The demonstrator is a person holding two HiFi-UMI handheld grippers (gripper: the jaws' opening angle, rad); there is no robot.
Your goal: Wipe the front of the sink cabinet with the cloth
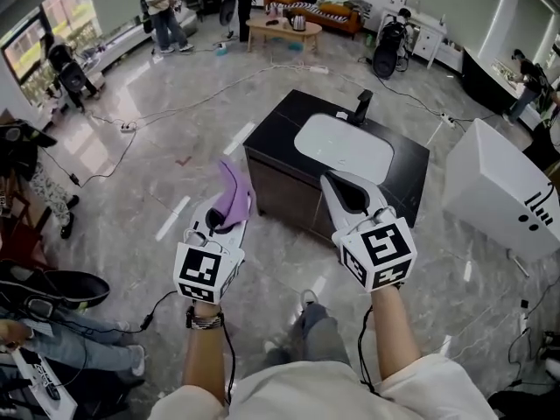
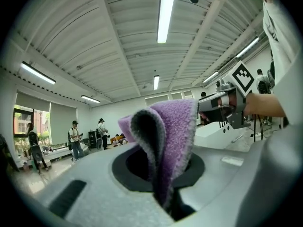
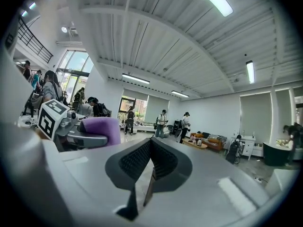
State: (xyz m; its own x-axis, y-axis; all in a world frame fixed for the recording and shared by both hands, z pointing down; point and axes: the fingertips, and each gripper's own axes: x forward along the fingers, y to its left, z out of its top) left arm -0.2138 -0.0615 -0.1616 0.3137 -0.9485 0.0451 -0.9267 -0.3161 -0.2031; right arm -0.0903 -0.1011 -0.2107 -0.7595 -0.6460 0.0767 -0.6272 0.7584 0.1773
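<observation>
The dark sink cabinet (image 1: 282,192) stands just ahead, carrying a white basin (image 1: 343,145) and a black faucet (image 1: 361,108). My left gripper (image 1: 229,210) is held up short of the cabinet's left front corner, shut on a purple cloth (image 1: 234,191) that sticks up from its jaws. In the left gripper view the folded cloth (image 2: 173,126) is pinched in the left gripper (image 2: 163,174), against the ceiling. My right gripper (image 1: 338,187) hovers over the cabinet's front edge with its jaws together and nothing in them. The right gripper (image 3: 150,148) also tilts upward, with the cloth (image 3: 100,129) at its left.
A white boxy unit (image 1: 503,191) stands to the right of the cabinet. Cables (image 1: 131,128) trail over the marble floor. Someone sits at the near left (image 1: 52,335). Several people stand at the back (image 1: 162,11) near a coffee table (image 1: 282,30) and sofa (image 1: 317,9).
</observation>
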